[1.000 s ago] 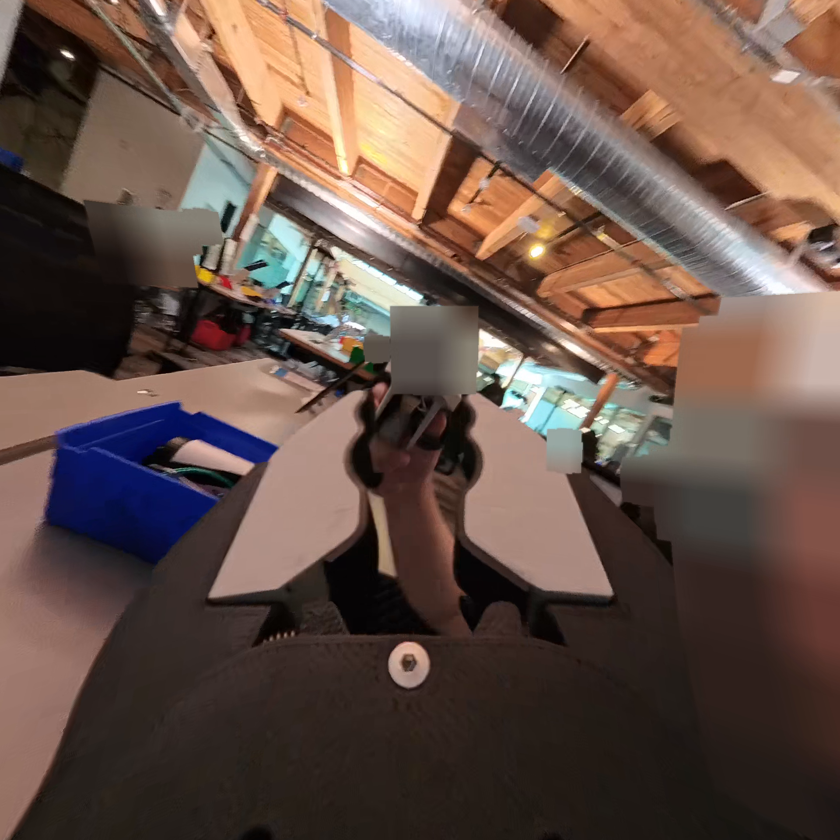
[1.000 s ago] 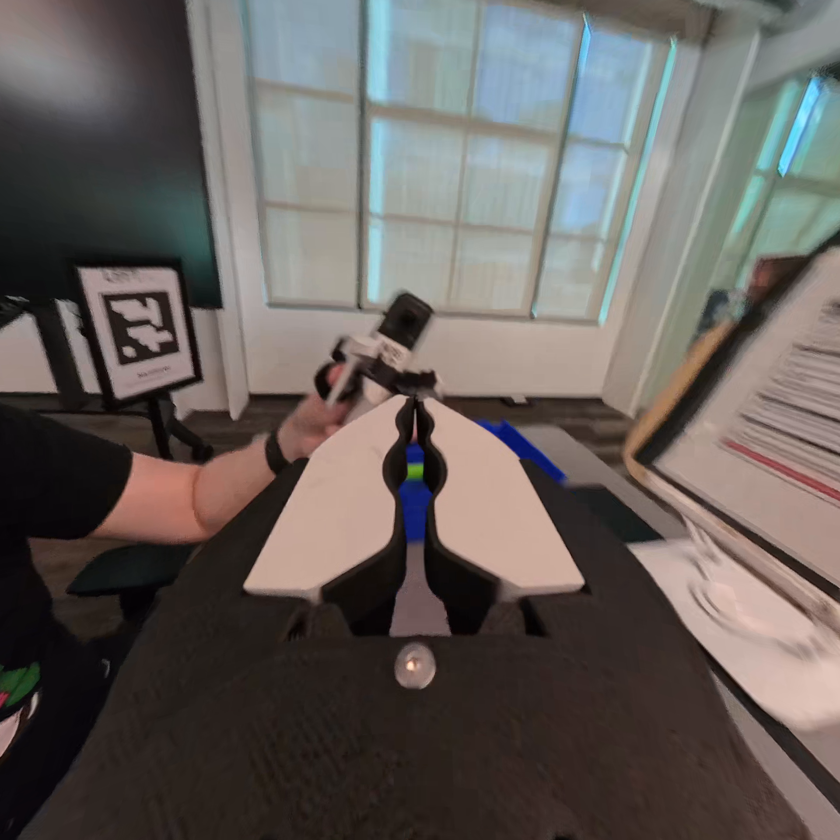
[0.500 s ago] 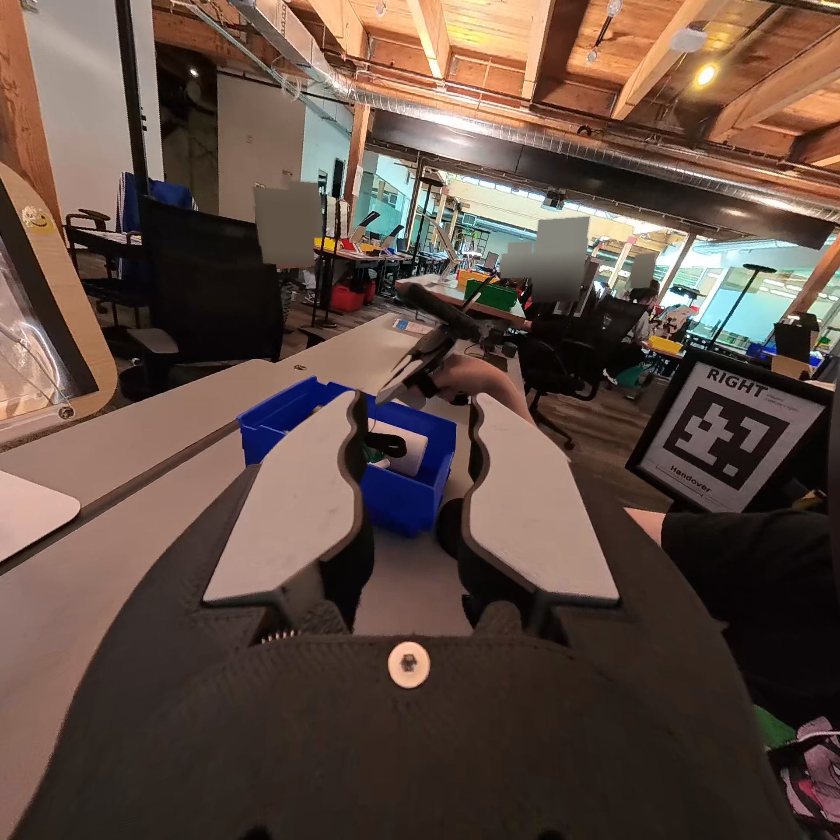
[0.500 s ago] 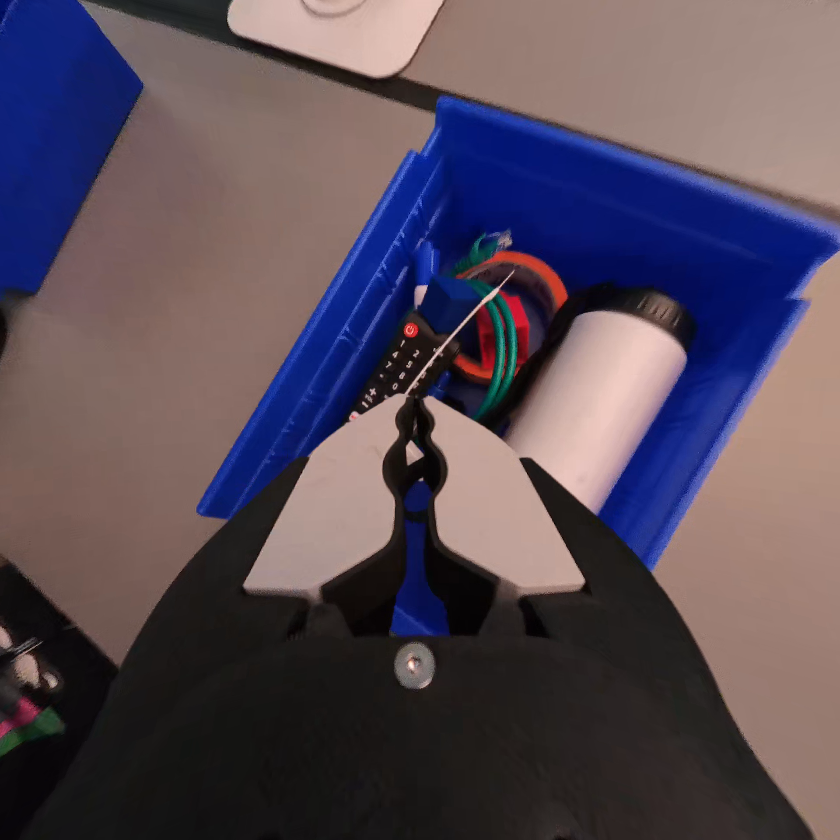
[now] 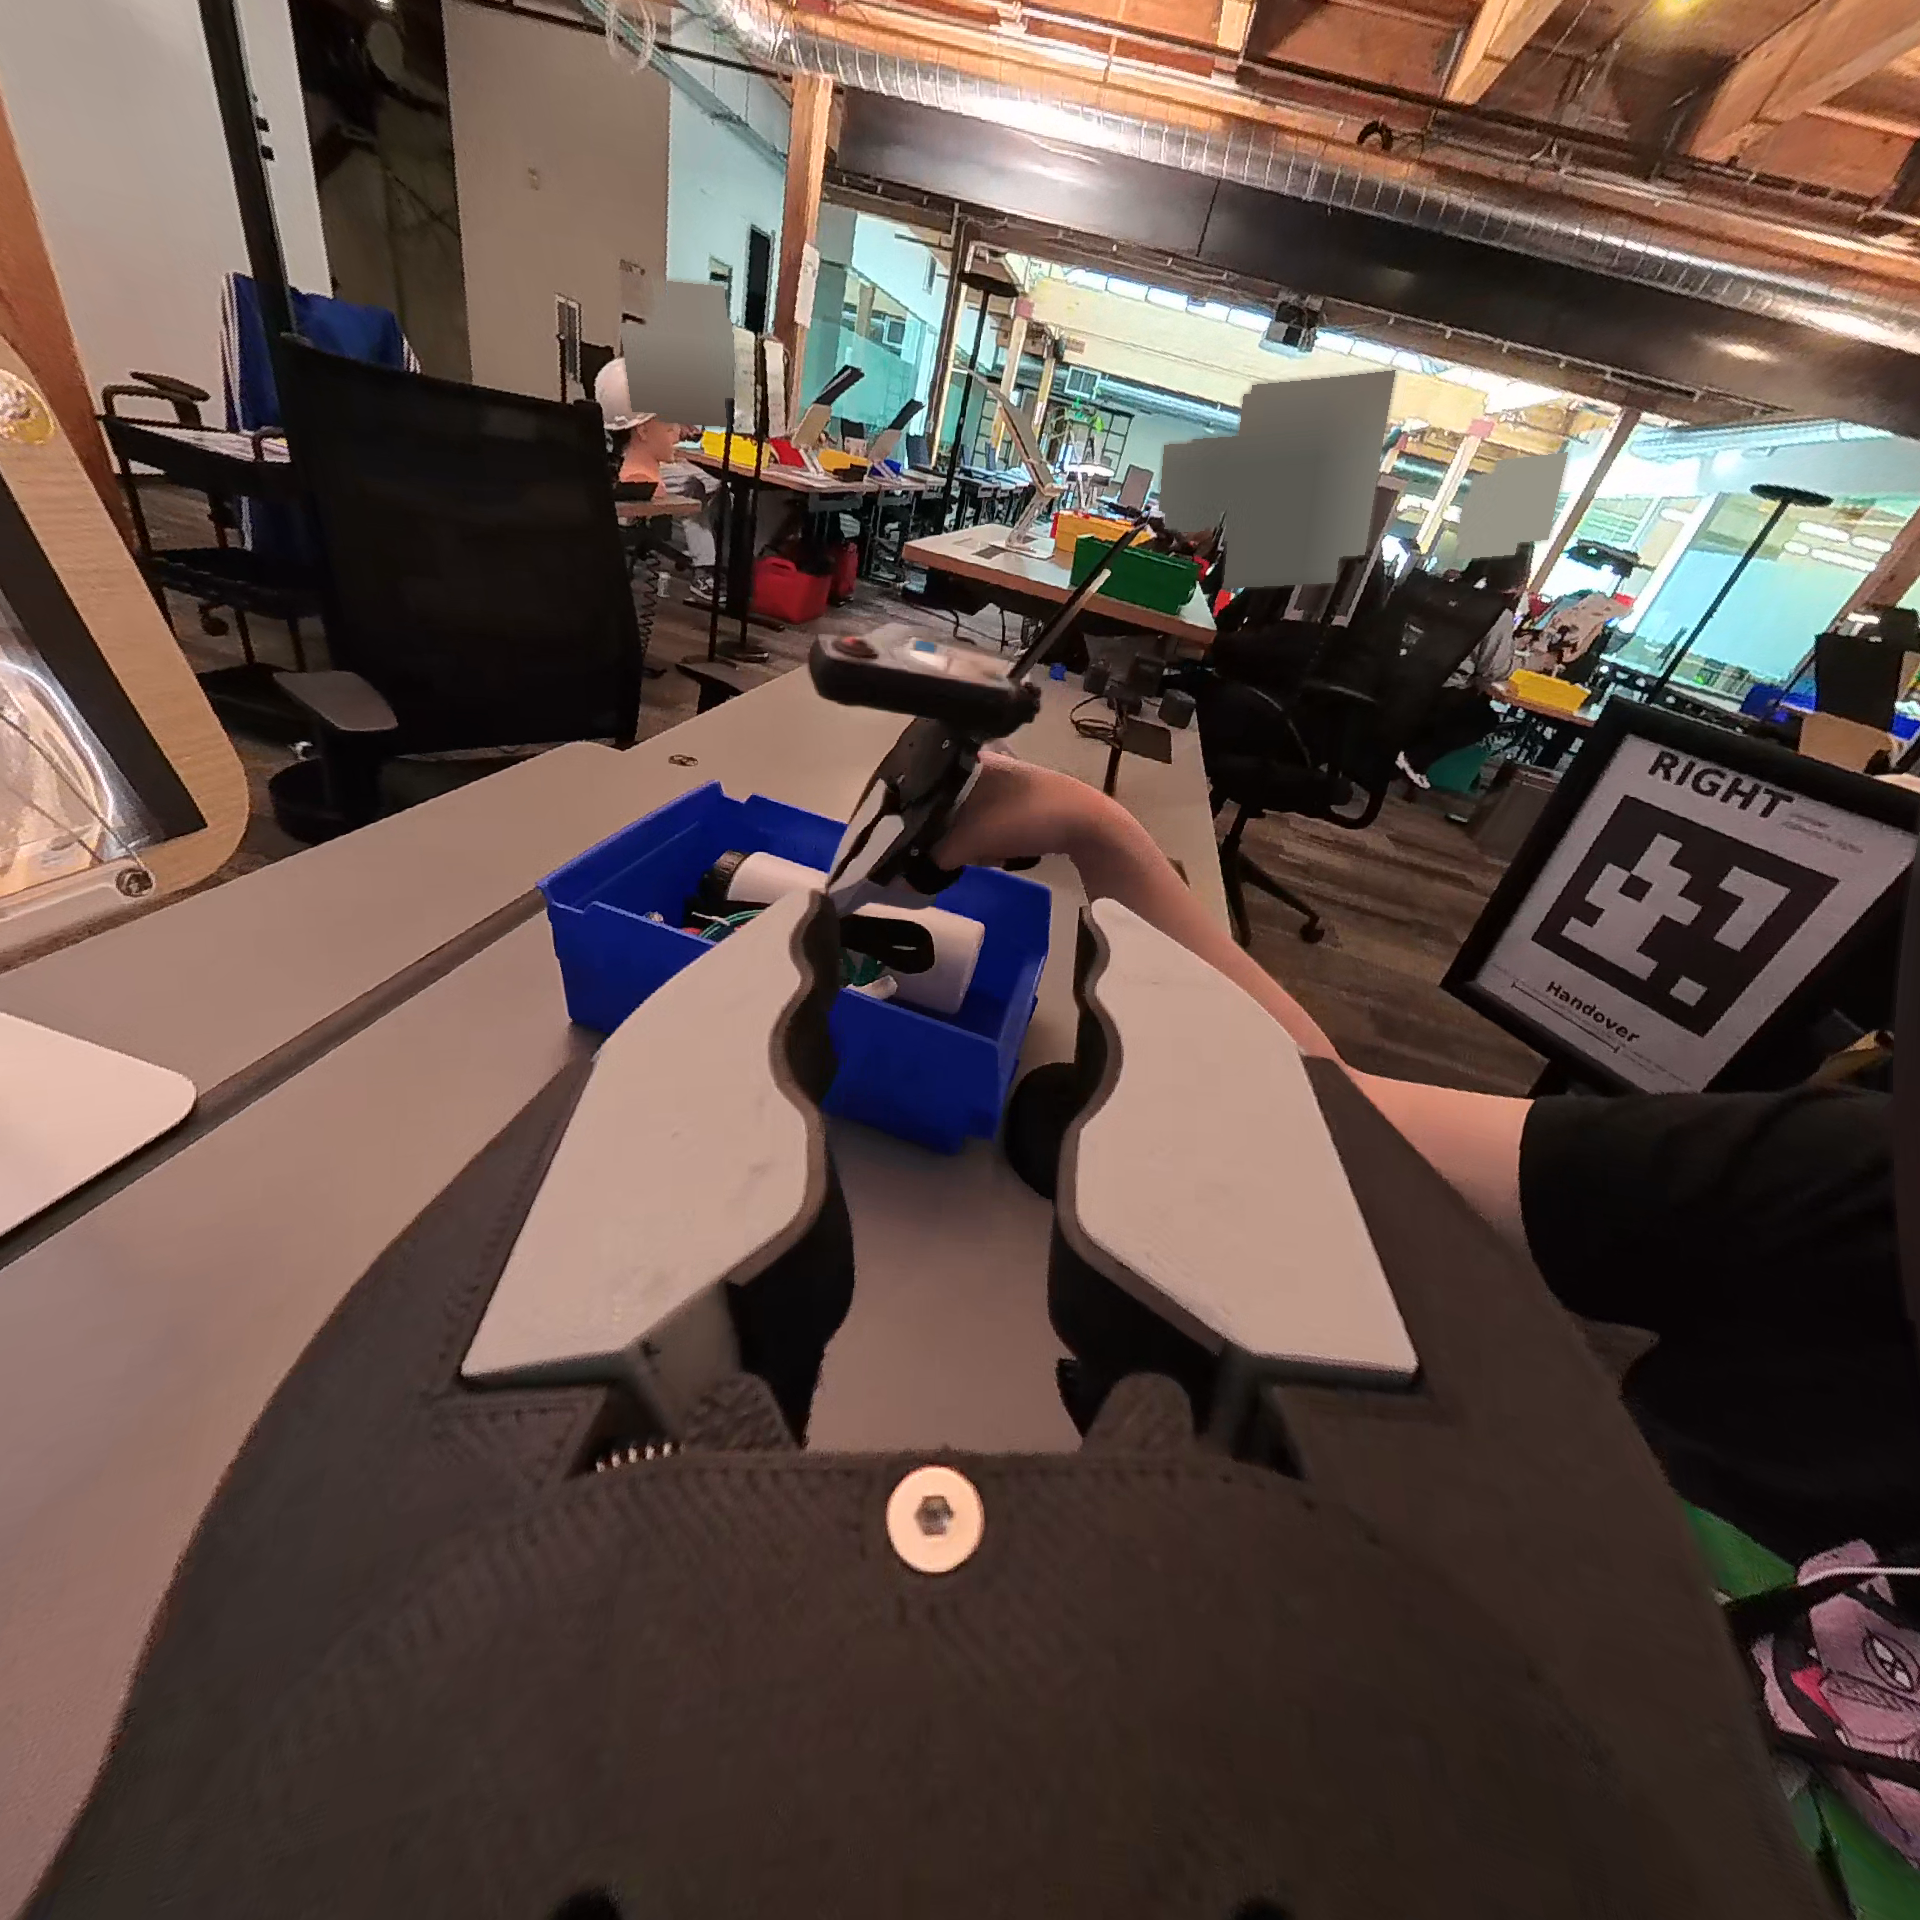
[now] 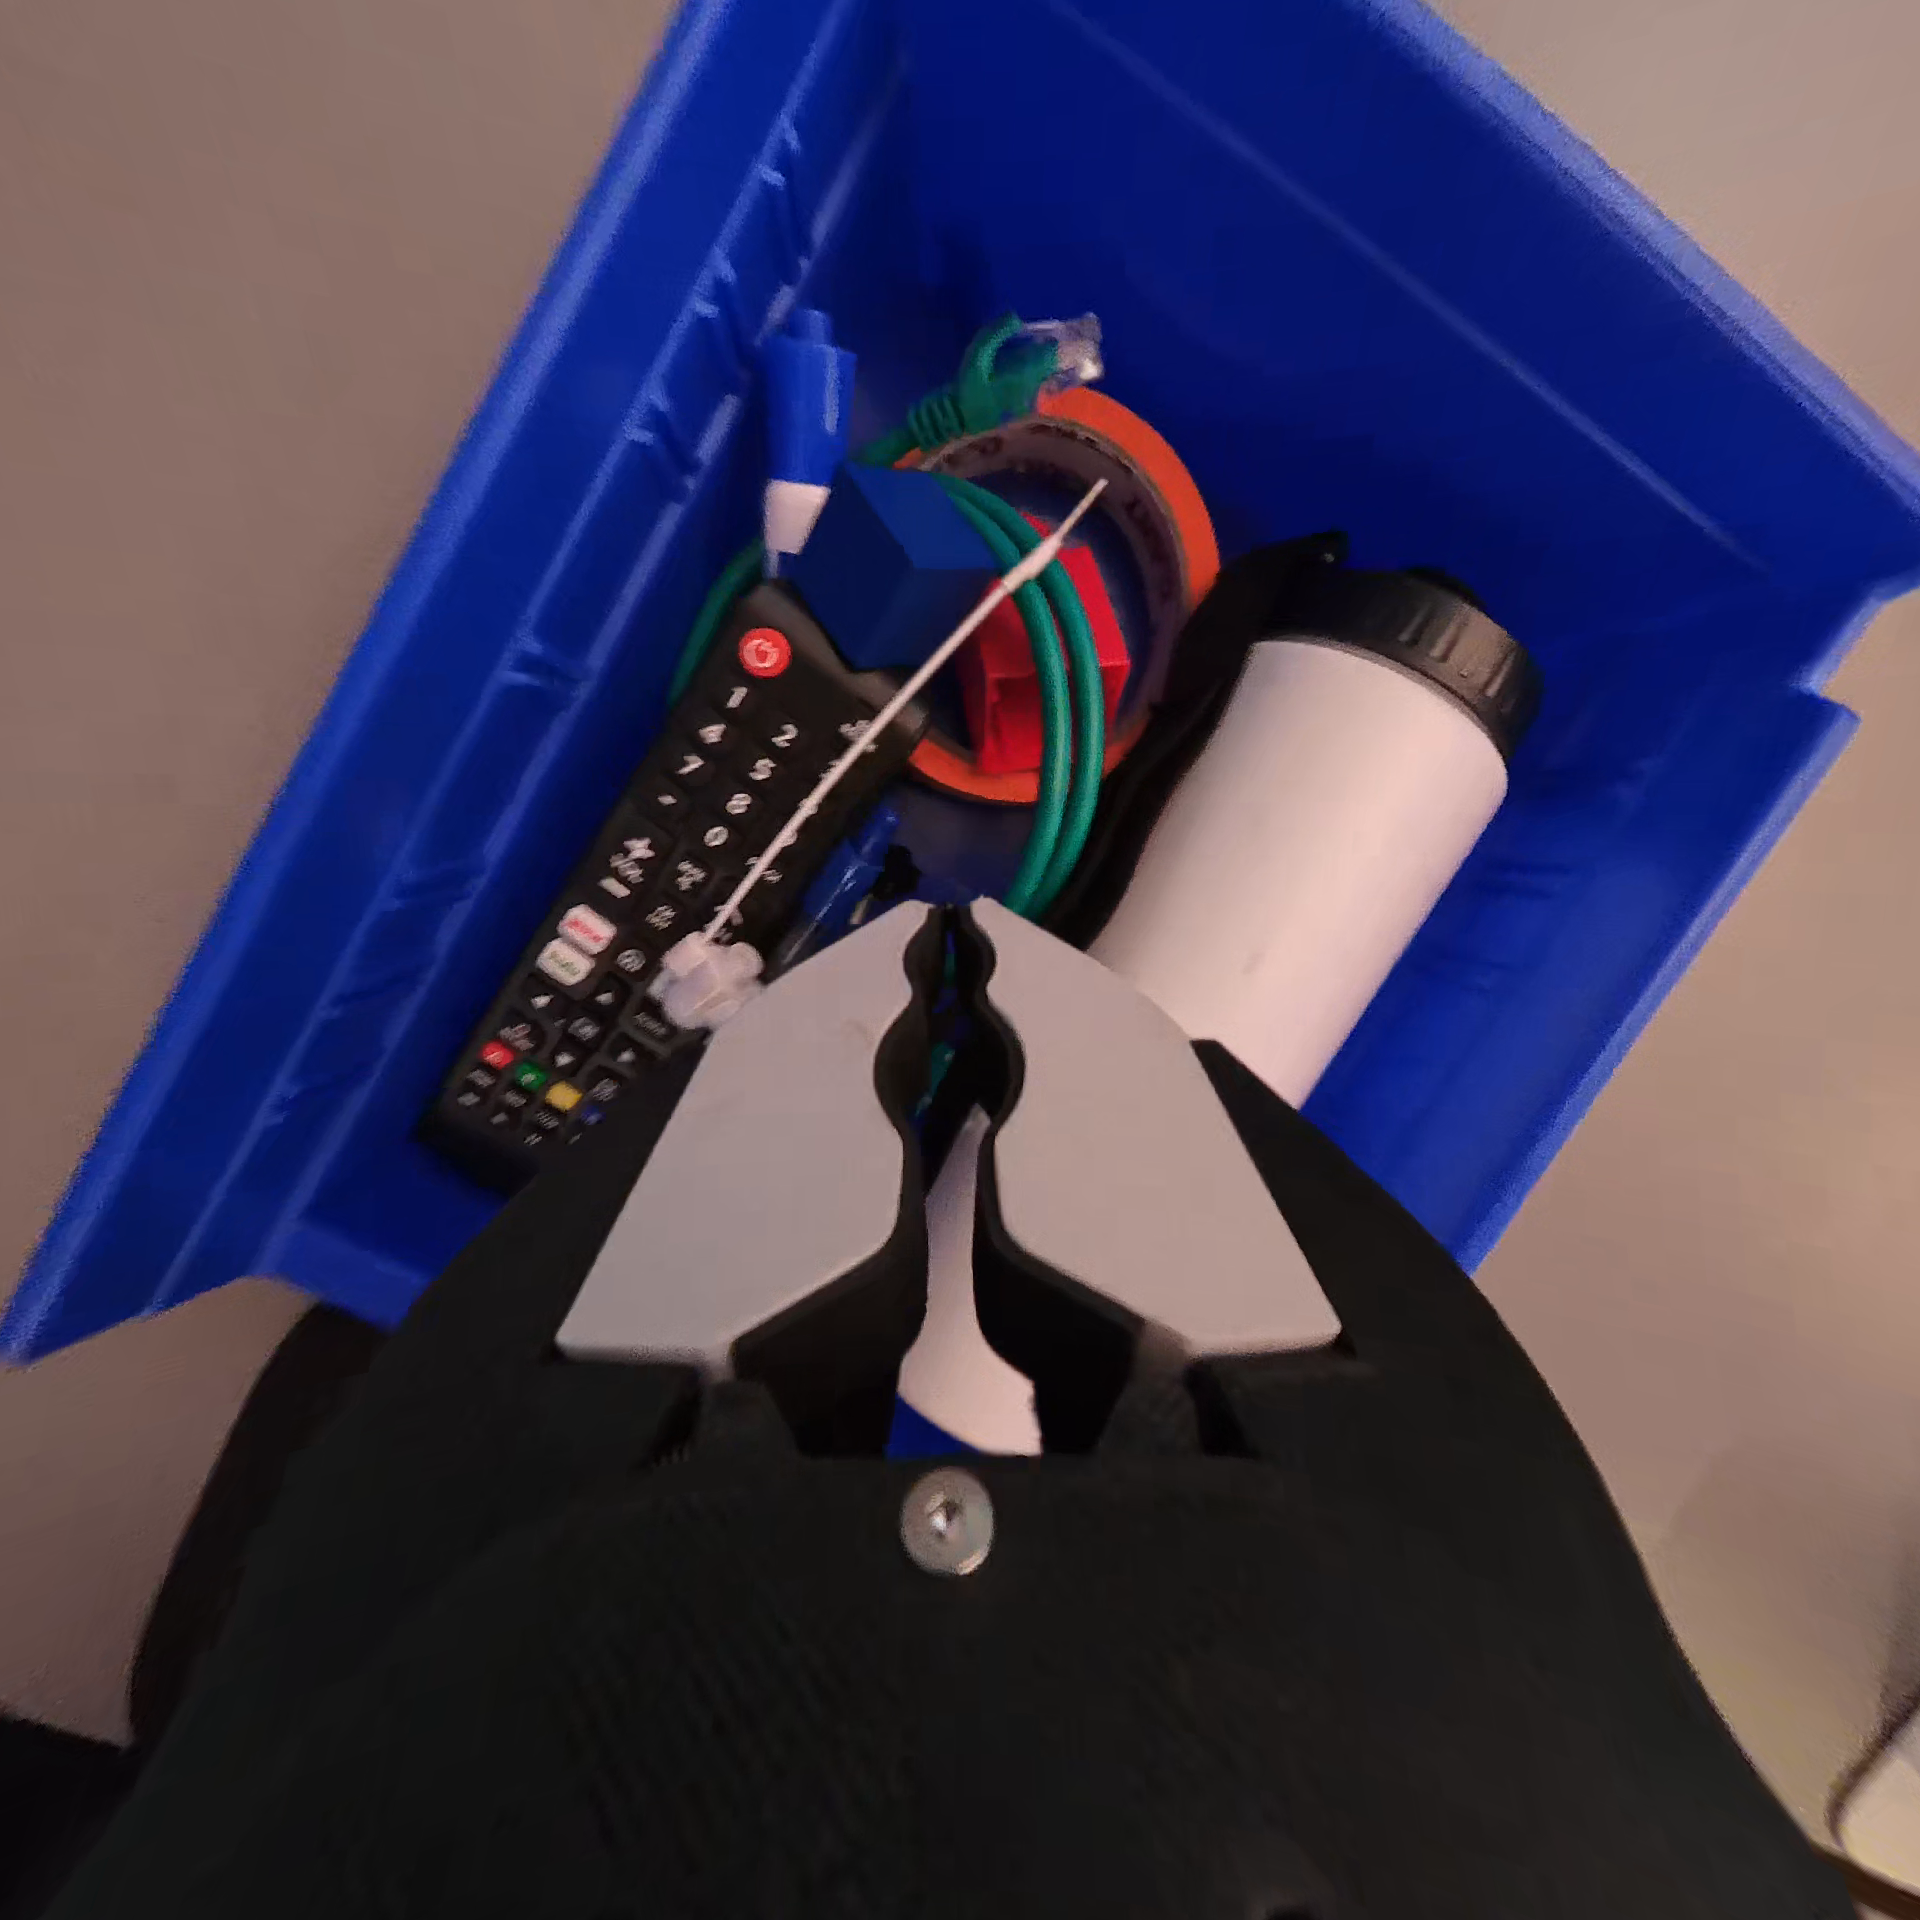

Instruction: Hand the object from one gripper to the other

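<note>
A blue bin [image 6: 623, 468] on the grey table holds a black remote [image 6: 665, 862], a white bottle [image 6: 1299, 883], an orange tape roll [image 6: 1164, 488], a green cable [image 6: 1060, 727], blue and red blocks, and a white zip tie [image 6: 904, 707] lying across the remote. My right gripper [image 6: 951, 914] is shut and points straight down into the bin, its tips just above the contents; I see nothing held in it. In the left wrist view the right gripper [image 5: 862, 862] hangs over the bin [image 5: 613, 956]. My left gripper [image 5: 951, 935] is open and empty, level above the table, short of the bin.
A framed black-and-white marker sign [image 5: 1704, 914] stands at the right. A white monitor base [image 5: 62, 1122] and a curved wooden panel [image 5: 104, 675] are at the left. A black office chair [image 5: 457, 561] stands beyond the table's [image 5: 312, 987] far edge. Spacing between my two grippers at the tips: around 40 cm. To reach the curved wooden panel [image 5: 104, 675] in a straight line is about 35 cm for my right fingers, about 40 cm for my left.
My right gripper swung from facing the window to pointing down, then dropped closer over the bin. My left gripper tilted down from the ceiling to level with the table; it stayed open.
</note>
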The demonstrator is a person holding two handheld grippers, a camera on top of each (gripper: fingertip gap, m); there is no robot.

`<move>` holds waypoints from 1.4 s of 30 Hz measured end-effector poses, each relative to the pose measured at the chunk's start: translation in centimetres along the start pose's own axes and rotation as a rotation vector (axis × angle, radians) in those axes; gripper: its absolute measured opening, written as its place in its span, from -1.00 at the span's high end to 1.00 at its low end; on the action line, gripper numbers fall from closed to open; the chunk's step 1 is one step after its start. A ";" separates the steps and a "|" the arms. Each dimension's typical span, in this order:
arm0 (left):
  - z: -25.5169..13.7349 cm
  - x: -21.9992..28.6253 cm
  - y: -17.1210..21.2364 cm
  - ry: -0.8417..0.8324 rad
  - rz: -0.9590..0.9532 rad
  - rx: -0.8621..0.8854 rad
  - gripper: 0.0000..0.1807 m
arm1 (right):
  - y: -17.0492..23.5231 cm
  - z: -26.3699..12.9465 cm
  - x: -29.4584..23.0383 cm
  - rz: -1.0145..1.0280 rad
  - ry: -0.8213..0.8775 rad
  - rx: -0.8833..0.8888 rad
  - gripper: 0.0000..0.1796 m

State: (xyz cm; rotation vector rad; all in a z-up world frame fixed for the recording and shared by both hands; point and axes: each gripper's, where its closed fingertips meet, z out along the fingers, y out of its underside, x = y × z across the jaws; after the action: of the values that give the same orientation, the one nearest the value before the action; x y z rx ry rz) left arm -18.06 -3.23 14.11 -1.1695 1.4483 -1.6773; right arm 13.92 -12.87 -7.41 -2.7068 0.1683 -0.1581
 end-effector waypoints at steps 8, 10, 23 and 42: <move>-2.5 -3.1 -0.4 -0.208 0.103 -0.066 0.49 | -2.1 -0.1 2.3 0.003 0.165 0.095 0.69; -4.5 -5.5 0.0 -0.347 0.143 -0.137 0.49 | -3.3 -1.9 2.5 -0.006 0.193 0.194 0.69; -18.2 -22.5 12.7 -0.900 -0.033 -0.731 0.66 | -7.1 -9.8 1.5 -0.095 0.321 0.540 0.70; -15.7 -23.1 21.3 -0.512 -0.107 -0.824 0.52 | -6.2 -7.1 1.0 -0.160 0.286 0.416 0.70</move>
State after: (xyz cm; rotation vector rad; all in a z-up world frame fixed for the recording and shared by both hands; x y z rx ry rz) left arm -24.70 19.52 -11.87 -1.9537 1.7773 -0.7013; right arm 14.53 -10.28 1.64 -2.2699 -0.0006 -0.5632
